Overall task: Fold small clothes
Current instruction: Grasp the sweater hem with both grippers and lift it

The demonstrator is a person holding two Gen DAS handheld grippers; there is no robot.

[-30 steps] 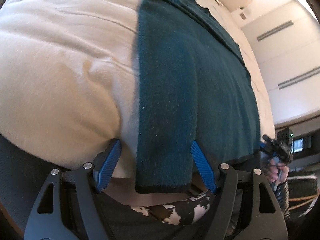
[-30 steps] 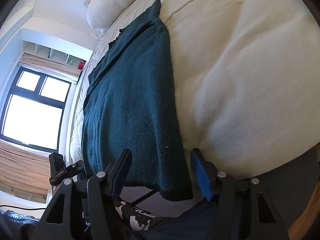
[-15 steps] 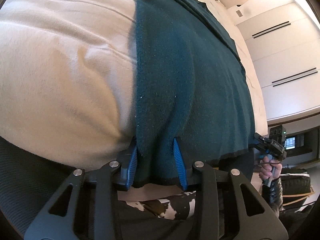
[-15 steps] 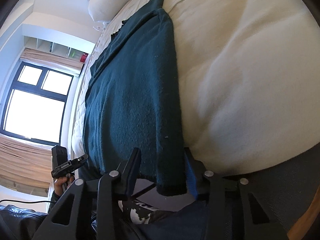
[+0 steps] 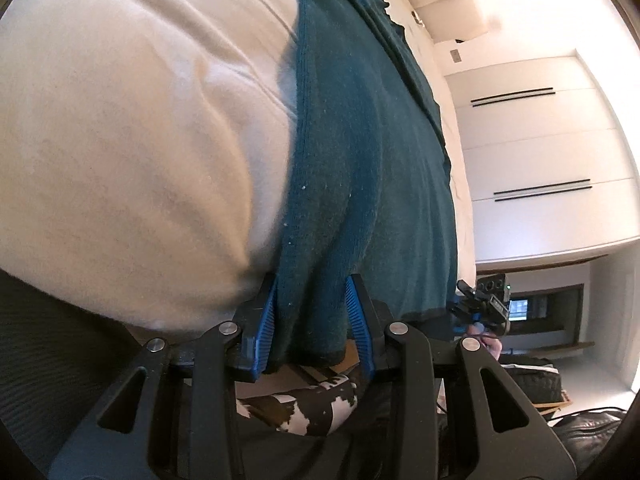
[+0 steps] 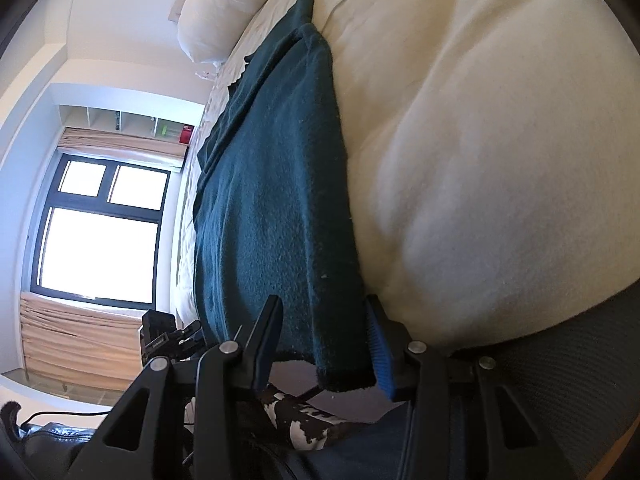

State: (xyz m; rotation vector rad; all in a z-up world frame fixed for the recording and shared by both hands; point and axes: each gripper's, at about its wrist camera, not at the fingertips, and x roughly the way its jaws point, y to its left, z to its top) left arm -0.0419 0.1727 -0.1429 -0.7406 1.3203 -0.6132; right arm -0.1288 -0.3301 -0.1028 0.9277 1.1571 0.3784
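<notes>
1. A dark teal garment (image 5: pixel 372 168) lies flat along a cream bed (image 5: pixel 132 140), its hem hanging over the near edge.
2. The left claw (image 5: pixel 314 316), jaws just closed, pinches one hem corner; the right claw (image 6: pixel 324 340) clamps the other.
3. Below the hem, a black-and-white patterned fabric (image 5: pixel 304 408) is partly hidden.

no readable text, labels or numbers anywhere

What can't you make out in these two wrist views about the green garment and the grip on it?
- Left wrist view: the teal garment's far end is cut off by the top edge.
- Right wrist view: the right gripper's left pad is turned away, contact unclear.
- Both views: the garment's type and underside are hidden against the cream bedding.
</notes>
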